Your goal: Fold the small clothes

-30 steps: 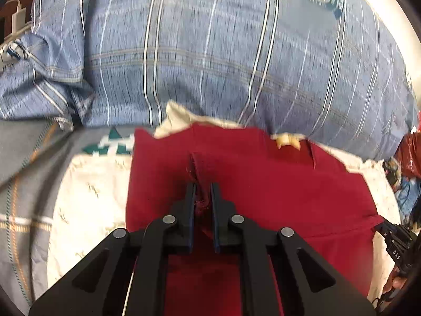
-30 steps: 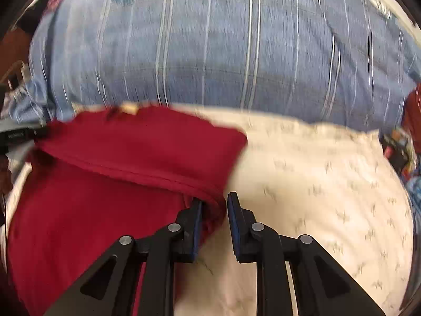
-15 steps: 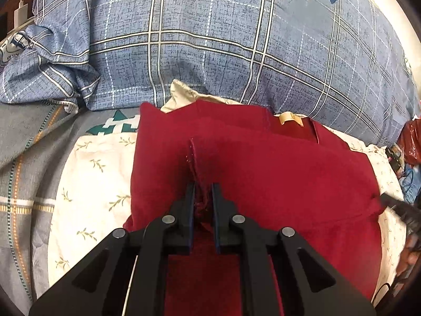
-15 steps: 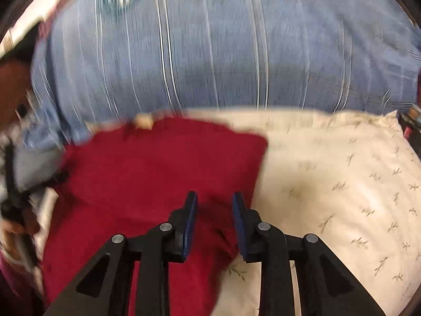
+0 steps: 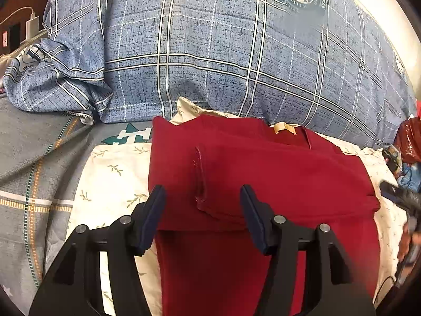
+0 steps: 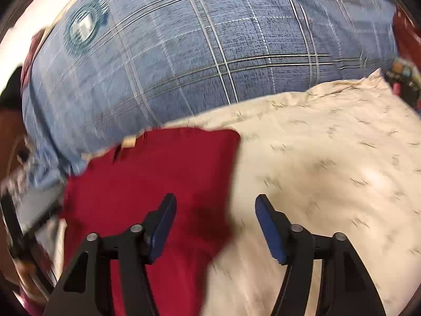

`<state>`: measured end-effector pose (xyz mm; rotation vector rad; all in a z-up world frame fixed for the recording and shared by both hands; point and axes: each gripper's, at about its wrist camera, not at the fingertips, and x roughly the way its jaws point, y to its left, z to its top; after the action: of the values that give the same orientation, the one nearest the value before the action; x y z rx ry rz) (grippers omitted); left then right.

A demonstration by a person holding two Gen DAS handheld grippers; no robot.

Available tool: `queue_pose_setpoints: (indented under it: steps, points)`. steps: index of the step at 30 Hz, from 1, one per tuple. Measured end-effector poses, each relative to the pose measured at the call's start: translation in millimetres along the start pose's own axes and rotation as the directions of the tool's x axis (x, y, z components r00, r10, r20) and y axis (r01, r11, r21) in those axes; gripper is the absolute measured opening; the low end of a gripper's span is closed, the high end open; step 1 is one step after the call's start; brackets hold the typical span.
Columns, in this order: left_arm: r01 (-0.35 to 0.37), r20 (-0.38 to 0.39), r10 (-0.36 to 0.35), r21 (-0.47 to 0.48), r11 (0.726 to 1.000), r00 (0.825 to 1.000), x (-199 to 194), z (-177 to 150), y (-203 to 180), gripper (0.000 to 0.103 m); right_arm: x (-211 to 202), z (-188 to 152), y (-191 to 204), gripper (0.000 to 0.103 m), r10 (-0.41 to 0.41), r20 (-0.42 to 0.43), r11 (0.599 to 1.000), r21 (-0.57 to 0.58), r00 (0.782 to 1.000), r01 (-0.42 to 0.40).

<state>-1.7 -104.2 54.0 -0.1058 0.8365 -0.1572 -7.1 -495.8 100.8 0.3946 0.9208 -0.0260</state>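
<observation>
Left gripper [image 5: 201, 197]: my jaws have just been opening and now stand spread. A raised hem ridge of the red garment [image 5: 263, 179] lies between the pads, but neither pad presses on it.
Right gripper [image 6: 214, 208]: jaws also just opened, standing wide. The garment's right edge [image 6: 158, 173] sits under the gap and nothing is pinched. This view is smeared, so I can't read fine detail.
Garment: folded over itself and lying flat on the cream leaf-print pillow [image 5: 110, 173]; a tan neck label [image 5: 284, 128] shows at its far edge.
Behind: a big blue plaid pillow [image 5: 210, 52] with a round crest print butts against the cream pillow's far side.
Left side: grey striped bedding [image 5: 34, 163]; a white charger and cable [image 5: 31, 23] at the far corner.
Right side: dark clutter and a red bag [image 5: 409, 139] at the edge, too small to make out.
In the way: nothing lies on top of the garment.
</observation>
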Motion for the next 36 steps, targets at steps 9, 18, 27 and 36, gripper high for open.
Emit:
queue_pose_setpoints:
  steps: [9, 18, 27, 36]
  points:
    - [-0.01, -0.022, 0.01, 0.028, 1.0, 1.0, 18.4, -6.6, -2.7, 0.06, 32.1, 19.3, 24.1, 0.008, -0.131, 0.05, 0.974, -0.179, 0.99, 0.138]
    - [-0.031, -0.021, 0.032, 0.046, 0.998, 0.999, 24.3, -10.5, -7.1, 0.064, -1.2, -6.4, 9.4, 0.011, -0.106, 0.032, 0.981, -0.16, 0.994, 0.109]
    - [-0.035, -0.014, 0.036, 0.076, 0.996, 0.999, 21.8, -13.7, -9.1, 0.072, -7.2, -53.2, 31.3, 0.017, -0.181, -0.027, 0.942, -0.291, 0.983, 0.165]
    - [-0.039, 0.003, 0.039, 0.045, 0.998, 0.999, 5.8, -14.8, 0.3, 0.072, -18.4, -33.5, 30.2, 0.058, -0.144, 0.021, 0.974, -0.174, 0.989, 0.145]
